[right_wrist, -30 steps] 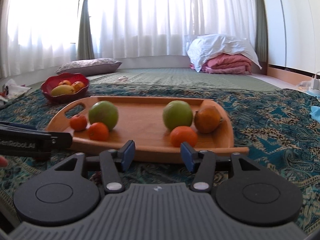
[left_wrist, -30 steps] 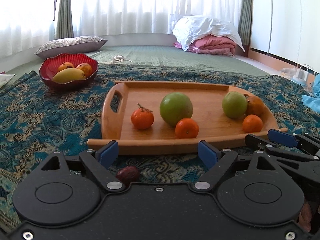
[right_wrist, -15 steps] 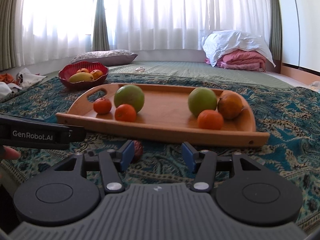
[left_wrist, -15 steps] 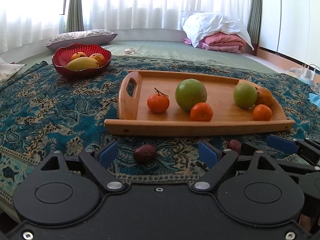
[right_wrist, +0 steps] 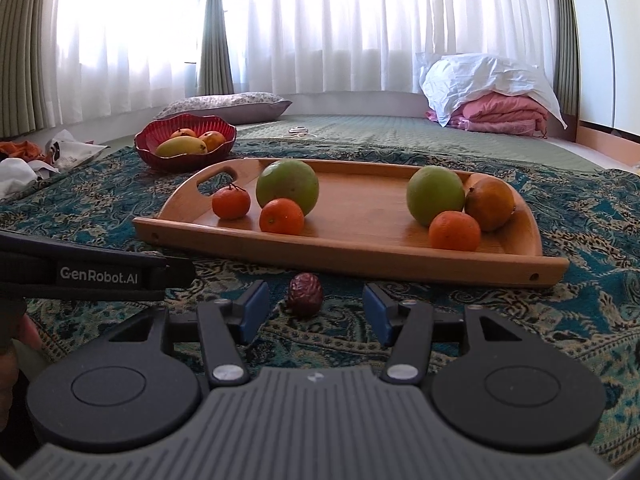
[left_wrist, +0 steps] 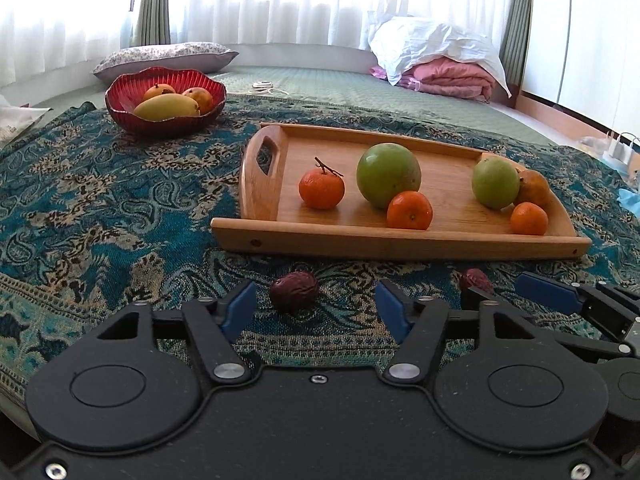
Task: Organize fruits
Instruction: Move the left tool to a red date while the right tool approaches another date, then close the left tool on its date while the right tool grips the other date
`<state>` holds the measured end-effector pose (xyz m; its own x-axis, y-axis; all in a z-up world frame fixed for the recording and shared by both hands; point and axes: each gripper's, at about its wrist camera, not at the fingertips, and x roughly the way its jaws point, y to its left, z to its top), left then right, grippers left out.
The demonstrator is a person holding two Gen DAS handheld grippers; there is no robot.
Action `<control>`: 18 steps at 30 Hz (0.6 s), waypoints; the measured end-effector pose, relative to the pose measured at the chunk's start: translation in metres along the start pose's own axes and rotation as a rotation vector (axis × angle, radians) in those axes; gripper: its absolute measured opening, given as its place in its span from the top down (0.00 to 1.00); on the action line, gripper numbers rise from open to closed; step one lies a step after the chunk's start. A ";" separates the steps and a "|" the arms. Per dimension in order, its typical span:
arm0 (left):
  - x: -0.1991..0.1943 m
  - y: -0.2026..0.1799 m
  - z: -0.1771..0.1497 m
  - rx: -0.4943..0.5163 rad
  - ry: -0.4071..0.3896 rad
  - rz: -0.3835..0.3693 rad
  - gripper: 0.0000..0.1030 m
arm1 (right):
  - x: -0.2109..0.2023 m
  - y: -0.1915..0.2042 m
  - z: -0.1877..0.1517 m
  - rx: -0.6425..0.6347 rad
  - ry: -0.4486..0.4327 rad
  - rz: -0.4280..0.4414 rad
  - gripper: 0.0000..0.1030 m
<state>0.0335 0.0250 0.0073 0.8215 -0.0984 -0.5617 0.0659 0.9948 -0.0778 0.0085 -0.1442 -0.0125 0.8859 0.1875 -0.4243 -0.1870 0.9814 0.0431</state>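
A wrinkled dark red date (left_wrist: 294, 291) lies on the patterned cloth between the blue pads of my left gripper (left_wrist: 316, 308). Its jaws are closing, and the pads stand clear of the date. A second date (right_wrist: 306, 294) lies between the pads of my right gripper (right_wrist: 316, 312), which is open and not touching it. That same date (left_wrist: 476, 280) shows beside the right gripper's fingers (left_wrist: 548, 298) in the left wrist view. Just beyond both dates sits a wooden tray (left_wrist: 400, 242) with mandarins, two green fruits and an orange-brown fruit.
A red bowl (left_wrist: 164, 124) with a mango and other fruit stands at the back left on the cloth. A pillow (right_wrist: 228, 104) and folded bedding (right_wrist: 492, 100) lie by the curtains. The left gripper's body (right_wrist: 92, 276) and a hand (right_wrist: 12, 344) fill the right wrist view's left edge.
Both grippers have drawn back from the tray, so a date now lies between each pair of pads. The left pads have come closer together.
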 end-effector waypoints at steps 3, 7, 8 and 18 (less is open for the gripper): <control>0.002 0.001 0.001 -0.009 0.007 0.003 0.48 | 0.001 0.002 0.000 -0.001 0.005 0.006 0.41; 0.004 0.002 0.001 -0.016 0.014 0.006 0.51 | 0.004 0.006 0.000 -0.019 0.006 -0.005 0.50; 0.005 0.002 0.001 -0.016 0.014 0.006 0.51 | 0.004 0.007 0.001 -0.019 0.004 -0.007 0.50; 0.009 0.004 0.002 -0.025 0.016 0.013 0.56 | 0.008 0.008 0.003 -0.007 0.008 -0.004 0.50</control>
<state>0.0421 0.0277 0.0032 0.8130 -0.0864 -0.5757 0.0412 0.9950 -0.0912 0.0151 -0.1345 -0.0128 0.8834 0.1832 -0.4314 -0.1865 0.9818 0.0351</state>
